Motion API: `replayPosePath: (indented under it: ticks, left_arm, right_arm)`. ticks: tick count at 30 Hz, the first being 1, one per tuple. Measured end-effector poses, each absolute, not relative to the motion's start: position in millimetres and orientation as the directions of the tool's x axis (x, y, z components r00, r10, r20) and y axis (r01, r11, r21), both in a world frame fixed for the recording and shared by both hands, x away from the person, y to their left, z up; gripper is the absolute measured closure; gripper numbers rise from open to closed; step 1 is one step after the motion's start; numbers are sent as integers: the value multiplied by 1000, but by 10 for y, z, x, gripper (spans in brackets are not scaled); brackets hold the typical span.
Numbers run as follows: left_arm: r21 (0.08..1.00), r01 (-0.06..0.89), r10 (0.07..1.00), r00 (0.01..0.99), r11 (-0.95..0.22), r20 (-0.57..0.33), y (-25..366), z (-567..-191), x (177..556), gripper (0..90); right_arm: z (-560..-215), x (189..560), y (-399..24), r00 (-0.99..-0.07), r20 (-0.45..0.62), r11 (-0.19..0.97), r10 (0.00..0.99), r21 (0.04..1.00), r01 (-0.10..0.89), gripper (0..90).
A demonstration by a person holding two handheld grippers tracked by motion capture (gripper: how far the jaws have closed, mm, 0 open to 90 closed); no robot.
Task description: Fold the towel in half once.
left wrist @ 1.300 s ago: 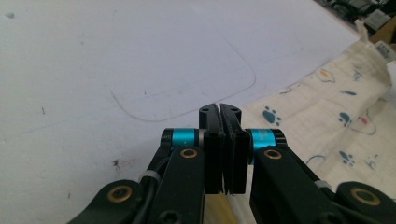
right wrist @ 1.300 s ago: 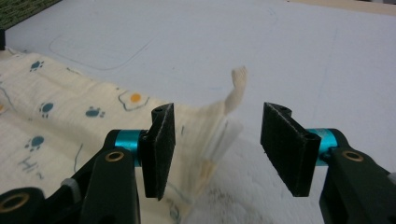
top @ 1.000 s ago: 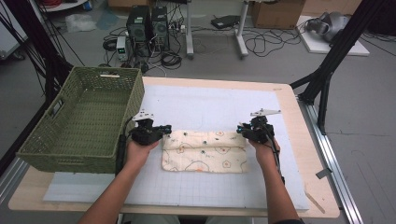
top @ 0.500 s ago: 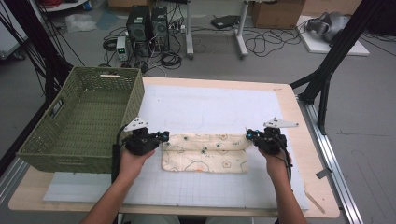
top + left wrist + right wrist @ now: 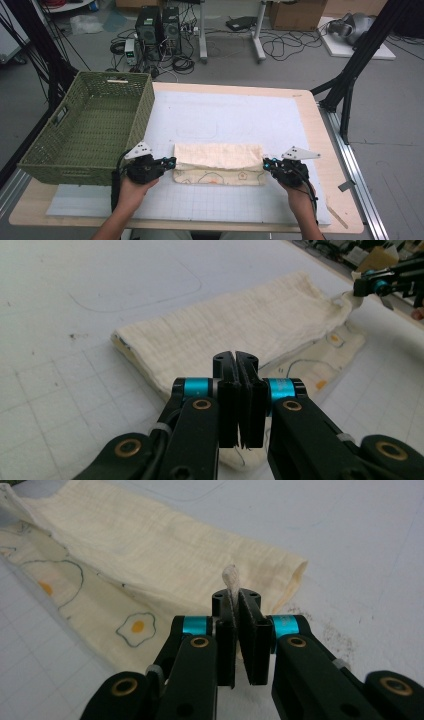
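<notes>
A person is working at a pale counter (image 5: 320, 125) covered by a white gridded mat (image 5: 235, 120), holding a tool in each hand. A cream cloth (image 5: 218, 163) printed with fried eggs is lying folded lengthwise near the front edge of the mat, its plain side folded over the printed side.

The left tool (image 5: 169, 162) is sitting at the cloth's left end; seen from the left gripper view, its black jaws are pressed together over the cloth's near edge (image 5: 235, 315).

The right tool (image 5: 266, 162) is sitting at the cloth's right end, jaws clamped tight, with a small tuft of fabric (image 5: 231, 577) poking up between them.

A green woven basket (image 5: 90, 125) is standing at the left of the counter, just beside the left hand.
</notes>
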State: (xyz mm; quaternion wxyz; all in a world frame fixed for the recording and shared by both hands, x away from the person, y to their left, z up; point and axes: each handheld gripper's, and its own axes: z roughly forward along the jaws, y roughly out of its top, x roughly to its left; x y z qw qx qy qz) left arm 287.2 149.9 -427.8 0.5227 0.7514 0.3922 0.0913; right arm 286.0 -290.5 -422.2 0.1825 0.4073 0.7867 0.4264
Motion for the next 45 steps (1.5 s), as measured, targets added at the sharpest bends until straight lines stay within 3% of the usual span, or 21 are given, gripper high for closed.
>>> replayPosePath:
  ticks: [18, 22, 24, 26, 28, 39, 45]
  left_arm:
    - [837, 504, 662, 704, -211, -257, 1547, -4338, 2734, 875]
    - [826, 523, 633, 717, -211, -292, 1573, -4348, 2696, 869]
    - [827, 519, 608, 734, -214, -304, 1586, -4331, 2674, 852]
    - [832, 518, 608, 731, -197, -311, 1609, -4291, 2681, 726]
    - [844, 504, 616, 727, -183, -301, 1619, -4251, 2705, 675]
    - [843, 520, 676, 672, -139, -303, 1485, -4274, 3003, 647]
    - [818, 544, 691, 664, -184, -286, 1435, -4370, 3000, 603]
  right_arm:
    - [-4241, 2596, -2905, -635, 34, 366, 771, 793, 487, 861]
    - [-4265, 2572, -2910, -639, 37, 378, 769, 779, 500, 855]
    - [-4256, 2552, -2923, -631, 37, 378, 775, 773, 509, 788]
    - [-4213, 2540, -2956, -615, 46, 346, 787, 792, 502, 680]
    - [-4125, 2546, -2998, -588, 80, 275, 805, 828, 489, 607]
    - [-3904, 2698, -3015, -497, 71, 159, 865, 900, 406, 613]
    - [-4184, 2742, -2843, -584, 62, 289, 810, 824, 488, 676]
